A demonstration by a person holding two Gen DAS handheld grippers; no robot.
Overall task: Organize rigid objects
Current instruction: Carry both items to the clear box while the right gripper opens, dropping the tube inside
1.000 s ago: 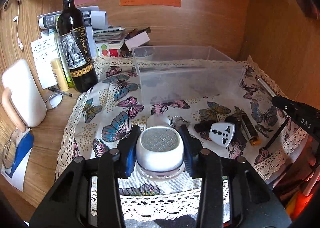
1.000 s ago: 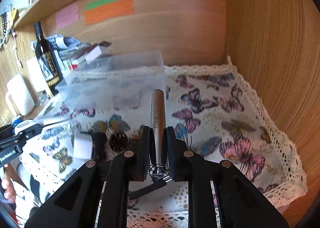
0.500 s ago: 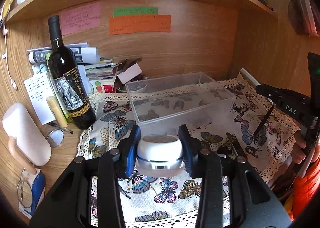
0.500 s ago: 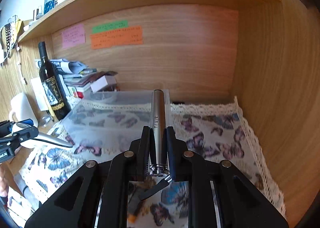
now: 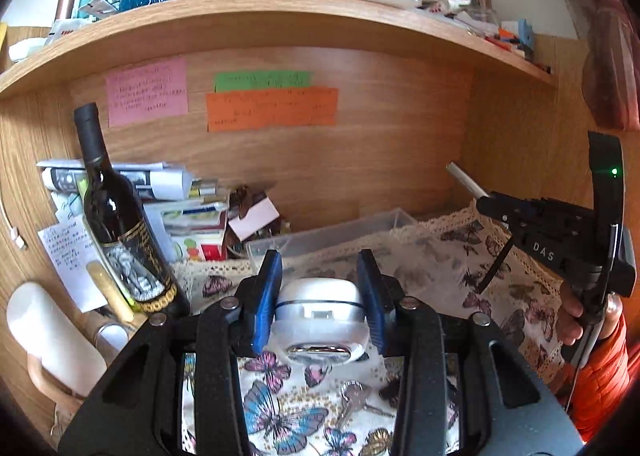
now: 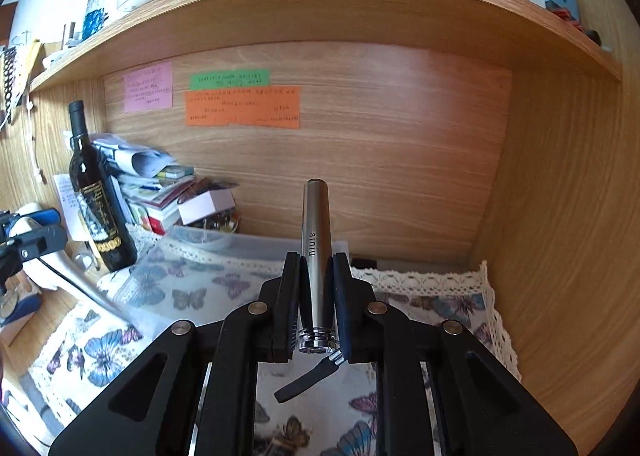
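left gripper (image 5: 318,298): fingers closed on a white round jar (image 5: 320,312), blue pads pressing its left and right sides. the jar sits between the fingertips, its silver band level with the pads and its base hanging below them, clear of the butterfly cloth (image 5: 280,408).

right gripper (image 6: 316,298): fingers fully closed on a silver tube (image 6: 316,256). the tube lies along the fingers; its far end sticks out well past the tips, its ringed near end sits at the pad roots, and a thin black strap (image 6: 308,378) hangs from that end.

clear plastic bin (image 5: 328,234) stands on the cloth toward the back edge of the worktop, beyond both held things. wine bottle (image 5: 120,224) upright near the back left corner. keys (image 5: 354,402) lie on the cloth below the jar.
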